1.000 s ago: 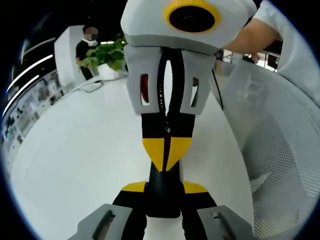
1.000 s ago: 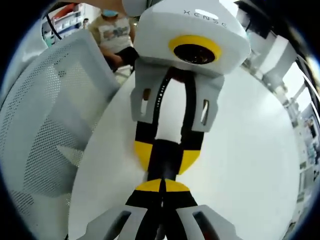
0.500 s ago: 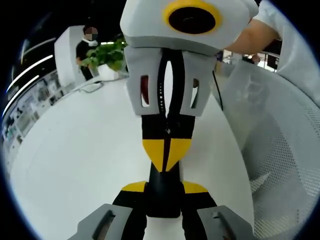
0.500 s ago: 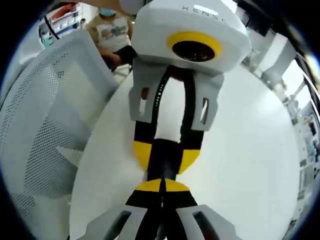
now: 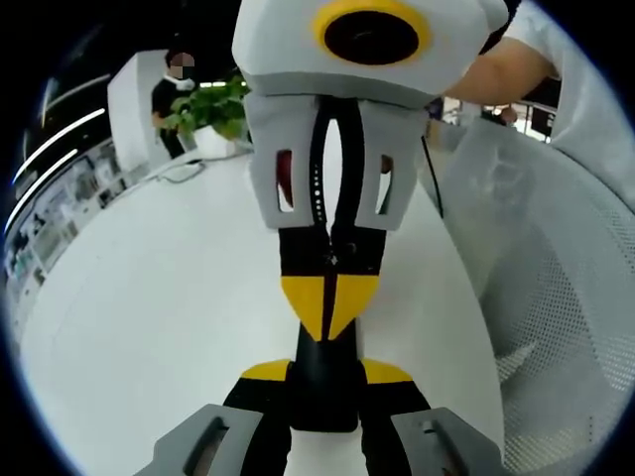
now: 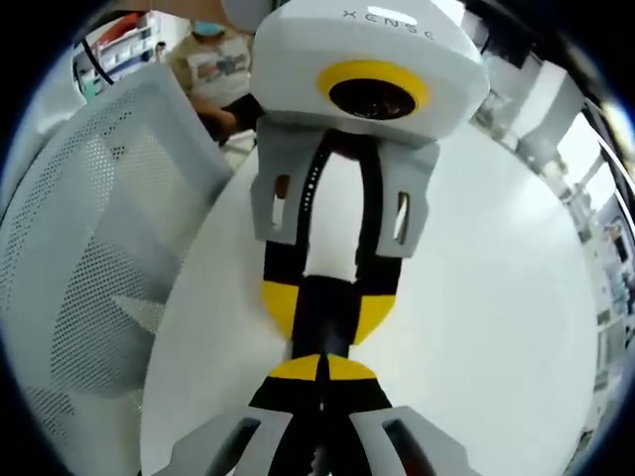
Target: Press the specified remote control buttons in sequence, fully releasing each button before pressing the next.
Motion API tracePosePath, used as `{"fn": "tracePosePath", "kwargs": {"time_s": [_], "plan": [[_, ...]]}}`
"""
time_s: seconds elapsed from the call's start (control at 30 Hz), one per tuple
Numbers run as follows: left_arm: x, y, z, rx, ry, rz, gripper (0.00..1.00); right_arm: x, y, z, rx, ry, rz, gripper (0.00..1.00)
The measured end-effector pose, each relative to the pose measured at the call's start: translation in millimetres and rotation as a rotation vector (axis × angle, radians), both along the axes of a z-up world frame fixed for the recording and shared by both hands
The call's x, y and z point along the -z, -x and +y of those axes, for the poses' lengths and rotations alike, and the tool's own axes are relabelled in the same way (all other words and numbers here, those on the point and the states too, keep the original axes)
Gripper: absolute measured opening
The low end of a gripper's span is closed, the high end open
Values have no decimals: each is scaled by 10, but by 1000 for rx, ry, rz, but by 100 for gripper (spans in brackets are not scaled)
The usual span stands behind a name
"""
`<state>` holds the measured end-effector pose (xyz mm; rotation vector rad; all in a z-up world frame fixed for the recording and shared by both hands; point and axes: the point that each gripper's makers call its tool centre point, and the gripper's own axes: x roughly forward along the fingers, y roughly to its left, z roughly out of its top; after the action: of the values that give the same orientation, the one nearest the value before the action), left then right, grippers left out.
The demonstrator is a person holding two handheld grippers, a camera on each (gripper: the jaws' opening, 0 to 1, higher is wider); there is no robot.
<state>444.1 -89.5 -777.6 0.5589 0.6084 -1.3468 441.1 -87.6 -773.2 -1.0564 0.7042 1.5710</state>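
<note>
Left gripper view: your left tongs (image 5: 324,373) pinch the remote (image 5: 322,405) over the counter (image 5: 149,327). Right tongs (image 5: 328,309), pressed together, tip on it. Risk: the tip skids onto a neighbouring button, or you don't fully release.

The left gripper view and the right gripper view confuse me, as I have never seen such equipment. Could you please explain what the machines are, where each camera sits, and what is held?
There is no robot here. A person holds one hand tool in each hand, and each tool has two jaws and its own camera looking along them.

In the left gripper view, the left gripper rises from the bottom, its jaws closed on a slim black object, most likely the remote control. The tool coming from above is the right gripper, jaws shut, its tip meeting that object, as if pressing. No buttons can be made out.

The right gripper view shows the same meeting from the opposite side.

Below is a white table. Beside it stands a white mesh chair, and a green plant stands at the far end.
</note>
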Motion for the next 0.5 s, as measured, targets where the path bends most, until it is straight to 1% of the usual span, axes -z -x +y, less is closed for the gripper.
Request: {"fn": "tracePosePath", "kwargs": {"time_s": [0.2,0.5], "plan": [[5,-9,3,0,-2,0,24,-3,-3,3,5,-8,12,0],[8,-14,8,0,-6,-2,24,-6,-5,8,2,-13,2,0]]}}
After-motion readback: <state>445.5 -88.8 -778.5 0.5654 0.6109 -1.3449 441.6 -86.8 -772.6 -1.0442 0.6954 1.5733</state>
